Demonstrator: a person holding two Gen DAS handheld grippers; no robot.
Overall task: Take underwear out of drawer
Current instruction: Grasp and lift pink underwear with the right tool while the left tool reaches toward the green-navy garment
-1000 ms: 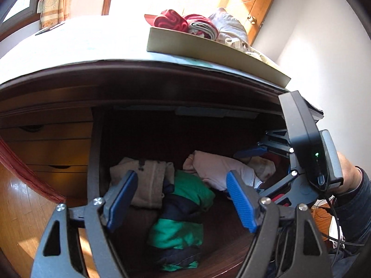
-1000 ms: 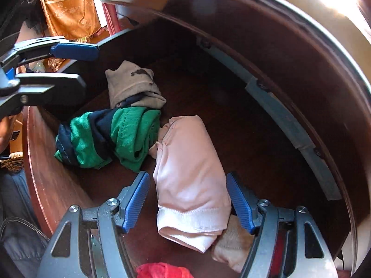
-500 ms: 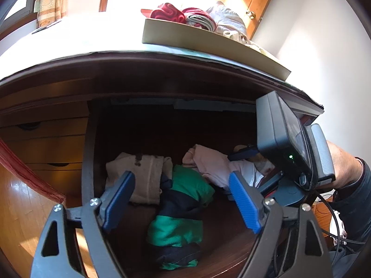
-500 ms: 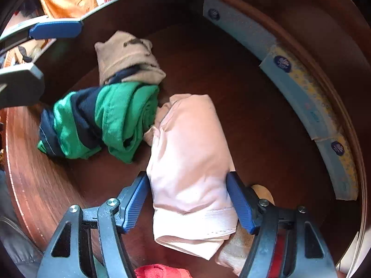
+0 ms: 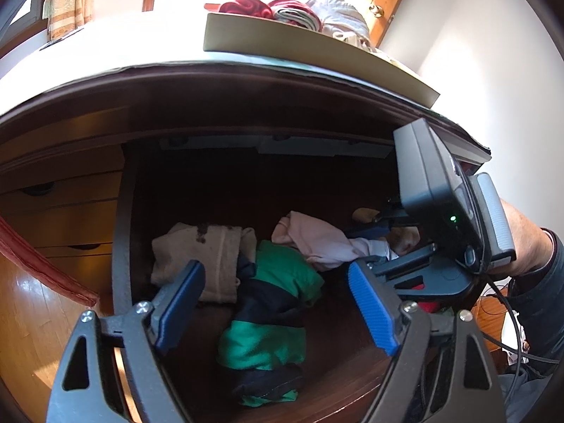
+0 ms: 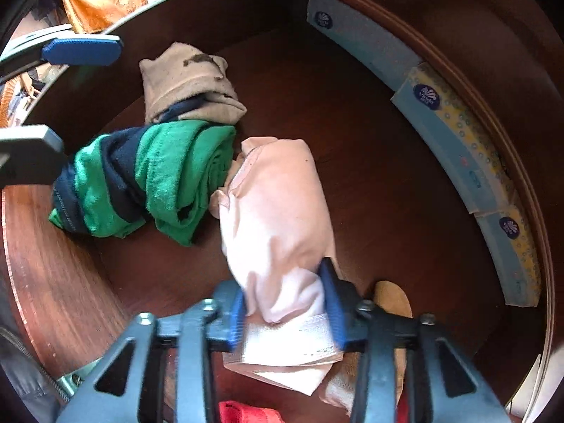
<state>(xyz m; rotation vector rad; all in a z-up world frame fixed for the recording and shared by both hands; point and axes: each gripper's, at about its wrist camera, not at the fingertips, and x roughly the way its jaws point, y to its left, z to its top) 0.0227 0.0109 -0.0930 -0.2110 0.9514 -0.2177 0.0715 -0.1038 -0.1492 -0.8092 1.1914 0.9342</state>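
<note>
My right tool [image 6: 285, 305] has just closed, pinching the pink underwear [image 6: 278, 211] in the drawer [image 6: 352, 112]; my left tool [image 5: 276, 308] hangs spread.

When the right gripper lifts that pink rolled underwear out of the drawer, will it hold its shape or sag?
Probably sag: the pink underwear is soft cloth, already bunched where the right gripper has just been closing on it. Its free end likely droops and may partly unroll. It looks light, and may brush the green-and-navy roll touching it.

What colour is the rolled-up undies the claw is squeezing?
Pale pink. The right claw pinches the pale pink rolled cloth underwear; the right wrist view shows it best.
</note>
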